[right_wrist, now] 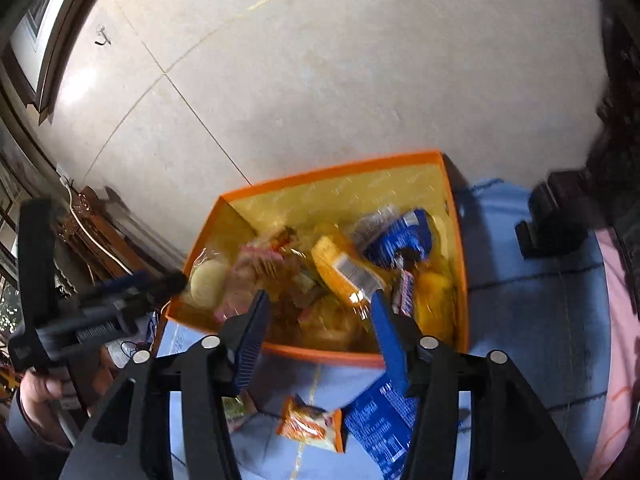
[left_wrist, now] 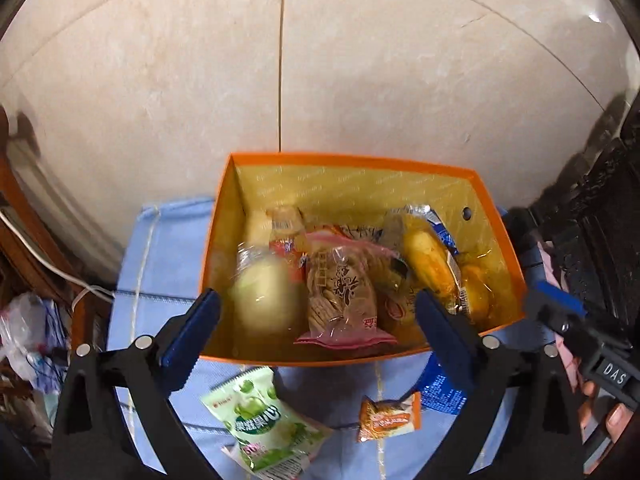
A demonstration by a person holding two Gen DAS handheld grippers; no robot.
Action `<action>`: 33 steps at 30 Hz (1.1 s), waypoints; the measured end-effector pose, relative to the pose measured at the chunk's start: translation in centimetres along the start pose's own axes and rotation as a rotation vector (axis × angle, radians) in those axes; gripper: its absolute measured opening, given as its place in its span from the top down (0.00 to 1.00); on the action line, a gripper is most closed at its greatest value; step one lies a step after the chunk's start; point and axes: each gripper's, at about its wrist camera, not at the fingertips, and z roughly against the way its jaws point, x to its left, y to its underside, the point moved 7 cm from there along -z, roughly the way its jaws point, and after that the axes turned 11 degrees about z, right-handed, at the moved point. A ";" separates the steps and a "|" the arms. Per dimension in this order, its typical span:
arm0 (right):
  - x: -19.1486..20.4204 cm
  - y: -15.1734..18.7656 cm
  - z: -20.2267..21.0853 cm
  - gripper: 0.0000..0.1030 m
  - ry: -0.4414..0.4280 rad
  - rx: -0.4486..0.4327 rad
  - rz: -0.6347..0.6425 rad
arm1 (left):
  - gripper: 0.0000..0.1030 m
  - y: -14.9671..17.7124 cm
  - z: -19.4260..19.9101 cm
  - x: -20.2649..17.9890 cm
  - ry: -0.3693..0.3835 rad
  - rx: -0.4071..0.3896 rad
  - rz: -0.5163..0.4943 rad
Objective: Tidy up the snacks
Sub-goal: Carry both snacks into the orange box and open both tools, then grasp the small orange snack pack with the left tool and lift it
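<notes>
Orange box (left_wrist: 362, 356) sits on the blue cloth (left_wrist: 160, 248) against the tiled wall, already well filled: a pale round bun in a clear wrapper (left_wrist: 266, 300) at its left, a brown-printed clear packet (left_wrist: 340, 300) in the middle, a yellow cake in a wrapper (left_wrist: 430, 268) and a blue packet (right_wrist: 400, 240) toward the right.

3 snacks are not yet in, all lying on the cloth just in front of the box's near wall: green apple-print pouch (left_wrist: 262, 420), small orange packet (left_wrist: 390, 416), flat blue packet (right_wrist: 380, 420).

Left gripper (left_wrist: 316, 336) hovers over the box's near edge, jaws spread wide, nothing between them. Right gripper (right_wrist: 320, 332) hovers over the same edge further right, jaws partly apart, also empty. Both look just unloaded.

Step in hand, as I judge it: go for the next loose snack.

Notes for doing it well:
- Left takes the green pouch, right takes the blue or orange packet; each lies nearer that side.
- Come down steeply, pinch a packet by an edge seam, since flat film on cloth gives little to grab.
- Avoid catching the cloth in the pads.
- Lift clear of the box wall before crossing it; drop on the emptier right-hand corner.
</notes>
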 end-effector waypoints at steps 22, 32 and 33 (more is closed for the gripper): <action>-0.4 14.7 2.7 0.22 0.006 0.163 -0.055 | 0.08 15.4 -0.8 -0.5 0.007 0.224 -0.137; -2.8 19.5 3.5 0.21 -0.019 0.208 -0.172 | 0.08 18.4 -5.9 -6.5 0.034 0.252 -0.542; -3.1 19.6 3.5 0.21 -0.021 0.208 -0.182 | 0.08 18.6 -6.5 -6.9 0.040 0.264 -0.564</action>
